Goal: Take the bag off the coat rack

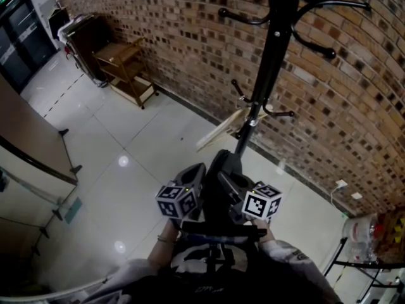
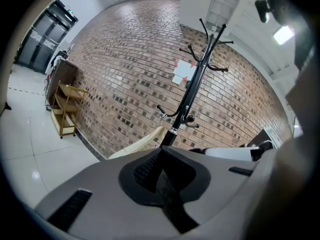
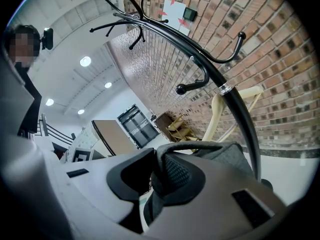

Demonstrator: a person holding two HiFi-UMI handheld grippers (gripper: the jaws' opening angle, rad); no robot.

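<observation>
A black coat rack [image 1: 271, 62] with curved hooks stands against the brick wall; in the right gripper view its pole [image 3: 235, 109] arcs past close by. A dark grey bag [image 1: 223, 170] hangs low in front of the pole, between my two grippers and below the lower hooks. My left gripper [image 1: 195, 177] is shut on a dark strap of the bag [image 2: 167, 199]. My right gripper [image 1: 231, 183] is shut on the bag's grey handle [image 3: 190, 146], with the bag's body [image 3: 227, 156] just beyond the jaws. No hook shows any bag on it.
A wooden shelf trolley [image 1: 125, 68] stands far left by the wall. A pale wooden frame [image 1: 223, 128] leans at the rack's foot. A wood-faced counter [image 1: 28, 138] is on the left, and a stand with clutter [image 1: 373, 233] at the lower right.
</observation>
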